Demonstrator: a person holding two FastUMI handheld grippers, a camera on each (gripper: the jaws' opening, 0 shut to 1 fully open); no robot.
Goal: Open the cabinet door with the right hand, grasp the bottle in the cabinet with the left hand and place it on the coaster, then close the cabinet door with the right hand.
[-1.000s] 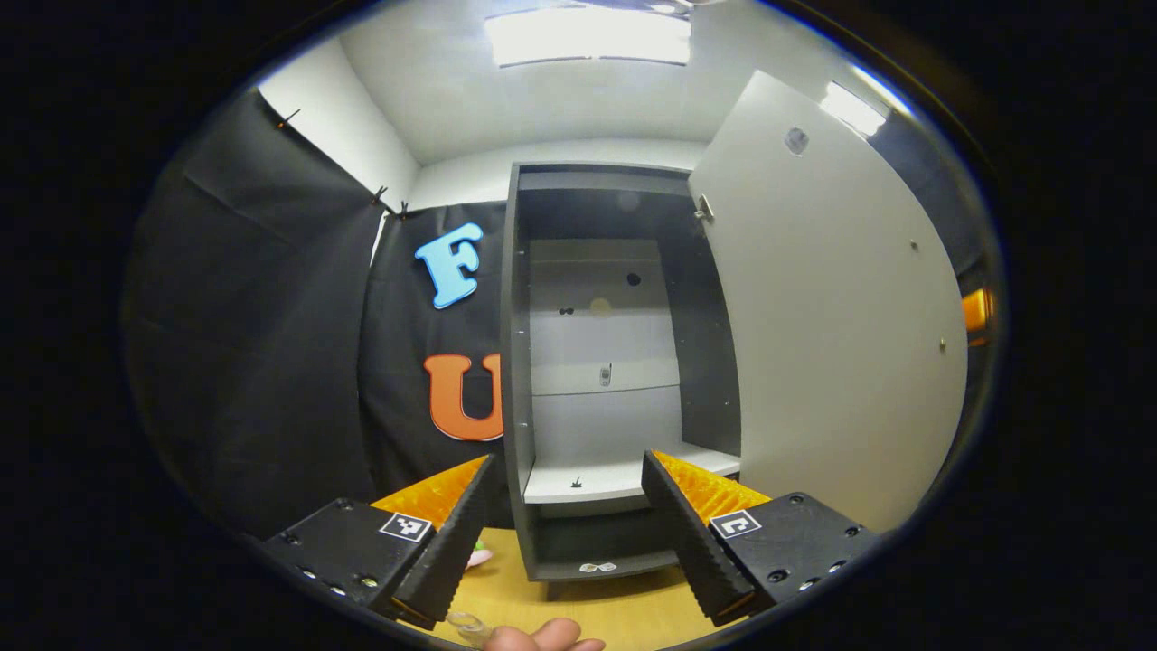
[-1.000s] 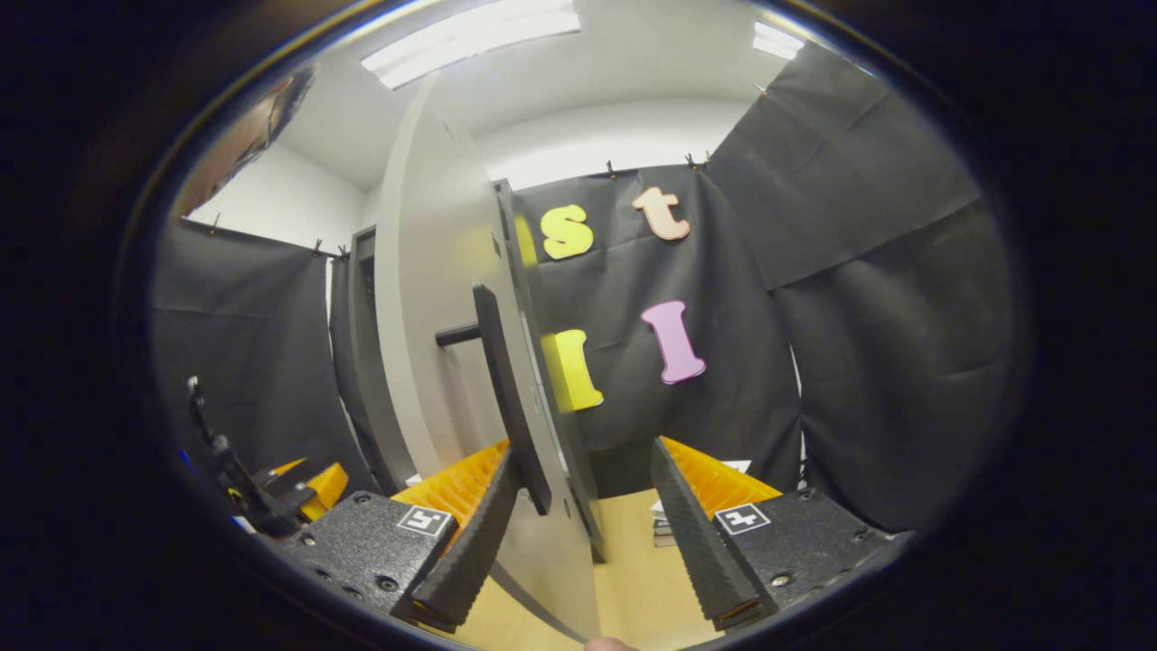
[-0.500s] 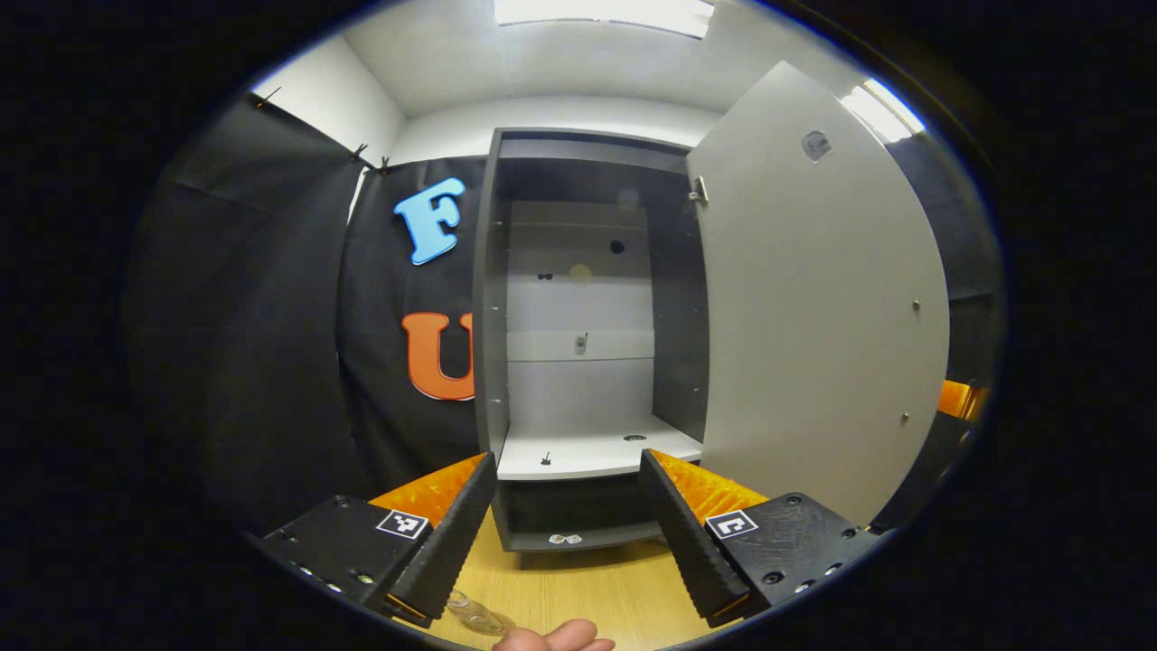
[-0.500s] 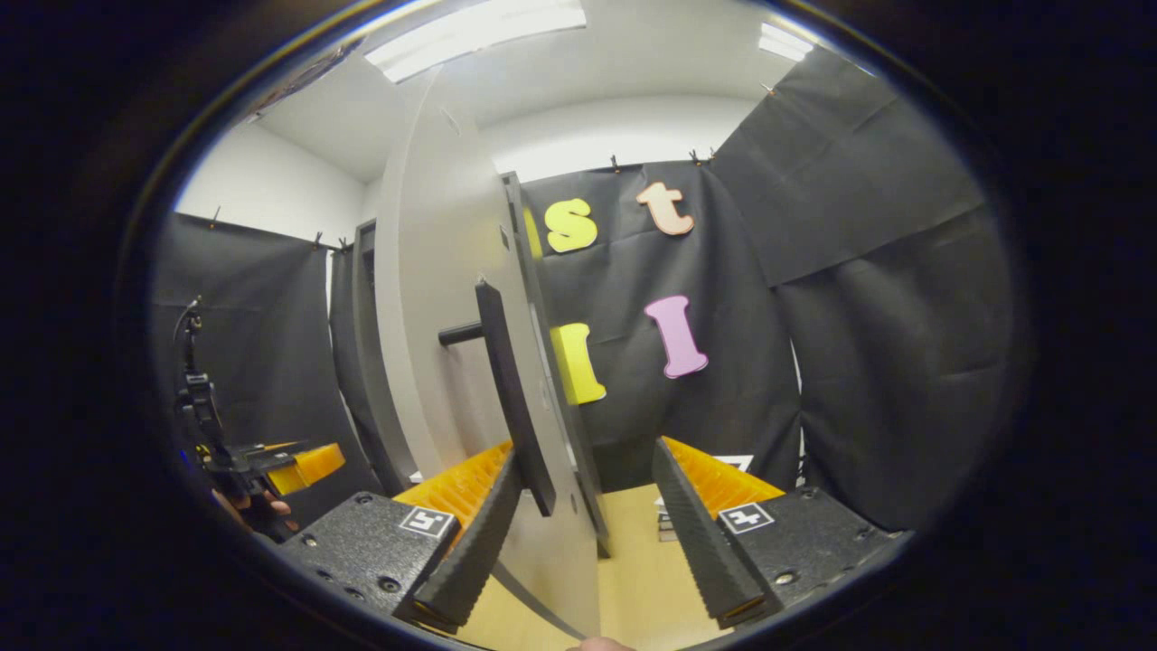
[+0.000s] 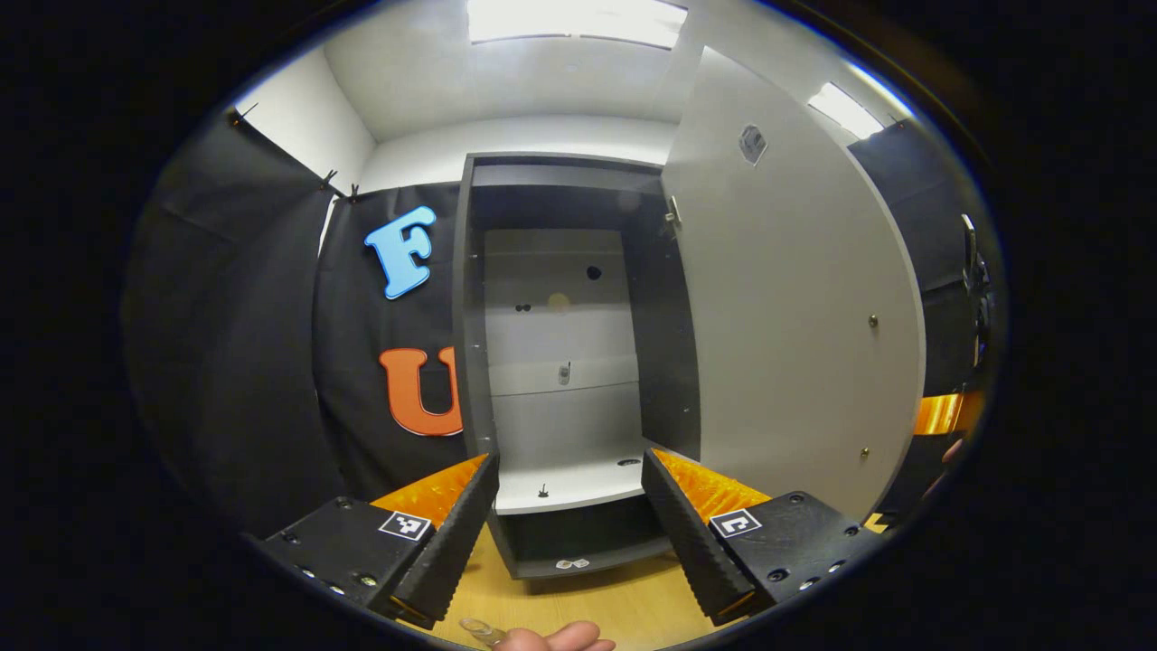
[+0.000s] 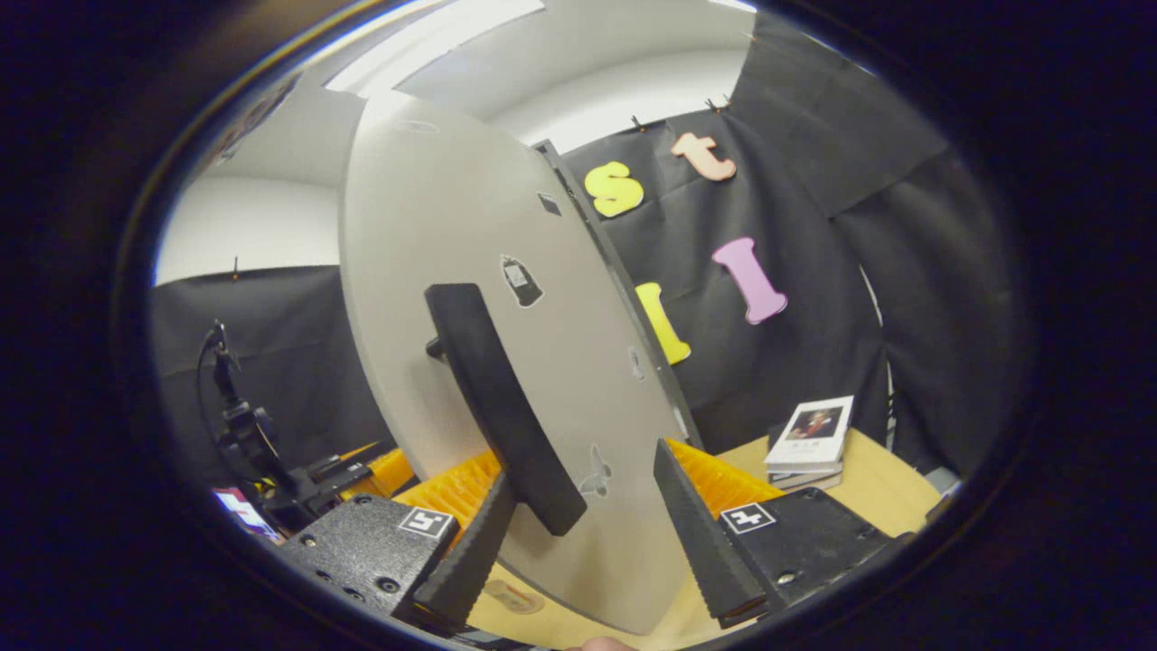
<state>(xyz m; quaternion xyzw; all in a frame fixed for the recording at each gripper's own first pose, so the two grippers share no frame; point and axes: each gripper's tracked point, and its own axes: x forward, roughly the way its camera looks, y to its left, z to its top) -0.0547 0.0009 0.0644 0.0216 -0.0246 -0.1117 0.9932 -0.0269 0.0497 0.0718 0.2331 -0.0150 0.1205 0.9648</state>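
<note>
The grey cabinet (image 5: 467, 344) stands straight ahead with its door (image 5: 777, 316) swung out to the right and bare shelves inside. My left gripper (image 5: 569, 533) is open in front of the lowest shelf, holding nothing. Part of a clear bottle (image 5: 479, 630) peeks in at the bottom edge beside a fingertip (image 5: 551, 637). In the right gripper view the door's outer face (image 6: 425, 208) is close ahead. The lower end of its black handle (image 6: 493, 398) sits between the spread fingers of my open right gripper (image 6: 583, 542). A pale disc (image 6: 511, 595) lies on the table below.
A small stack of books (image 6: 809, 438) lies on the wooden table (image 6: 890, 493) to the right of the door. The left gripper (image 6: 307, 479) appears at the left past the door's edge, and the right gripper (image 5: 940, 414) at the right behind the door.
The door has swung partway towards the cabinet, and its outer face now turns towards the right gripper. The left gripper has drifted slightly right and stays open.
</note>
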